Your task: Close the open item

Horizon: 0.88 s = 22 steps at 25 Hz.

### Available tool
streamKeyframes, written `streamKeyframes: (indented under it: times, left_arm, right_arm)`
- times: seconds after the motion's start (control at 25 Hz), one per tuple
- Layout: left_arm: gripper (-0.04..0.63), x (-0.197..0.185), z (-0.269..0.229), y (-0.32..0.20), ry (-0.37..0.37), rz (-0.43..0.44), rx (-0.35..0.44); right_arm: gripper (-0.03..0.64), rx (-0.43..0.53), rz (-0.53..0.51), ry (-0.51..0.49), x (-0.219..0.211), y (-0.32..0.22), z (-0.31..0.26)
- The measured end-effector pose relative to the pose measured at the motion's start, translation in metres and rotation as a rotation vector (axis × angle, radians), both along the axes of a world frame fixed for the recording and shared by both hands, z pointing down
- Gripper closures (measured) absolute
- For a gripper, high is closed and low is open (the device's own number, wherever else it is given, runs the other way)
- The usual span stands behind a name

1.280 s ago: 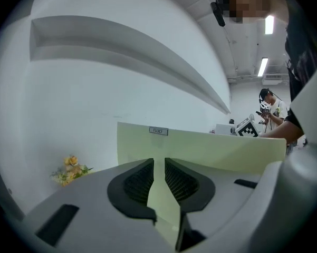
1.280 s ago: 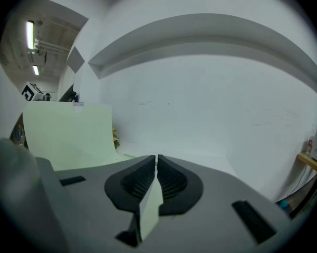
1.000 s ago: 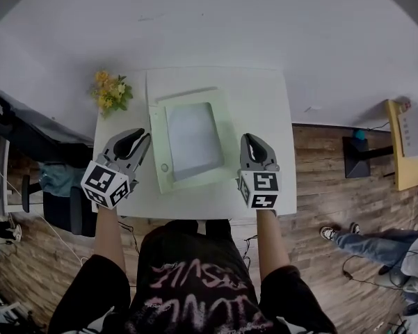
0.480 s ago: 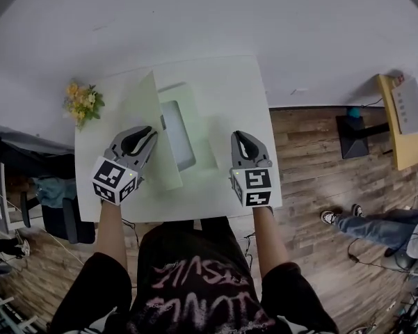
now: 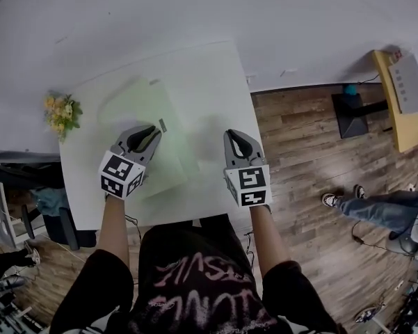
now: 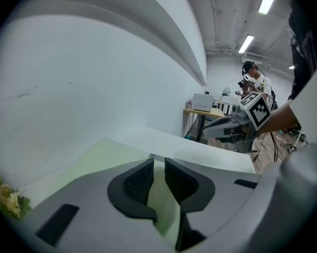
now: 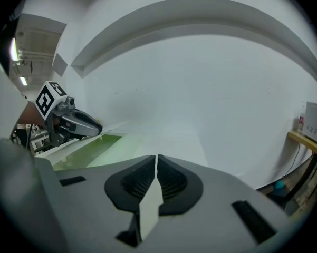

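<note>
A pale green folder (image 5: 135,103) lies closed and flat on the white table (image 5: 209,75), with a small grey tab (image 5: 162,125) at its far edge. My left gripper (image 5: 147,135) rests over the folder's near part, pointing at the tab. In the left gripper view (image 6: 157,167) its jaws are almost together, with only the green cover (image 6: 116,152) showing through the thin gap and nothing held. My right gripper (image 5: 235,139) hovers over bare table to the right of the folder. Its jaws (image 7: 155,165) are shut and empty, and the folder (image 7: 95,144) lies to its left.
A bunch of yellow flowers (image 5: 61,113) sits at the table's left edge. The wall runs behind the table. On the wooden floor to the right stand a yellow side table (image 5: 396,103) and a black stand (image 5: 351,110). A person's legs (image 5: 382,211) show at the right.
The folder lay open with a white sheet showing; its left cover rose beside my left gripper and swung over, and the folder now lies closed. Both grippers drifted slightly inward.
</note>
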<state>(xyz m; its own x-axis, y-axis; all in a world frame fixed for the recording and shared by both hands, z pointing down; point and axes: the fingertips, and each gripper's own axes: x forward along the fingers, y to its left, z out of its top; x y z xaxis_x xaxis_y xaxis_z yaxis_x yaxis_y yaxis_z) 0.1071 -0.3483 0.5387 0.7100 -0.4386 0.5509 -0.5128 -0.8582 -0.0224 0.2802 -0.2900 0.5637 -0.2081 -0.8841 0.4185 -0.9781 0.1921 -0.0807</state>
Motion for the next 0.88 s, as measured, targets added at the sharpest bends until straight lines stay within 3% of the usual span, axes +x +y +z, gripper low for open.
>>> streamKeyframes:
  times: [0.28,0.52,0.88]
  left_arm:
    - [0.517,0.026,0.046,-0.002,-0.119,0.039,-0.072]
    - [0.537,0.030,0.068,-0.002,-0.216,0.050,-0.089]
    - [0.540,0.033,0.076,-0.004,-0.224,0.053,-0.124]
  right_arm:
    - [0.589,-0.035,0.011,-0.021,0.019,-0.001,0.022]
    - [0.589,-0.049,0.019,-0.043,0.027,-0.007,0.031]
    - [0.589,-0.054,-0.013,-0.053,0.024,-0.013,0.039]
